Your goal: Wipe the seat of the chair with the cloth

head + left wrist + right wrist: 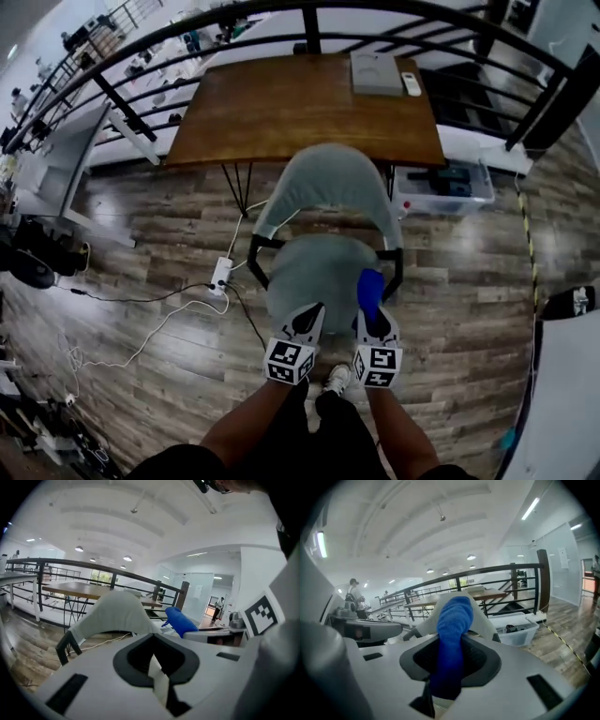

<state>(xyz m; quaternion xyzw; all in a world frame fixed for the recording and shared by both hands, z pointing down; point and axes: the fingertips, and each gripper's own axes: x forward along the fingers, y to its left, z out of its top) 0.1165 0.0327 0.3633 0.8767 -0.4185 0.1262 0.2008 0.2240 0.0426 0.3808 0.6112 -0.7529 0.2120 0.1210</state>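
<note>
A chair with a grey seat (314,272) and a curved grey backrest (328,183) stands in front of me, facing me. My right gripper (373,319) hovers over the seat's front right part, shut on a blue cloth (370,289) that sticks up between its jaws. In the right gripper view the cloth (452,634) rises in front of the backrest (485,618). Over the seat's front edge, just left of the right one, my left gripper (307,319) is shut with nothing in it. The left gripper view shows the backrest (112,613) and the cloth (180,620).
A wooden table (281,112) stands behind the chair, with a grey box (375,73) and a remote (411,84) on it. A clear plastic bin (450,187) sits right of the chair. A power strip (221,274) with cables lies on the floor to the left. A black railing (281,19) runs behind.
</note>
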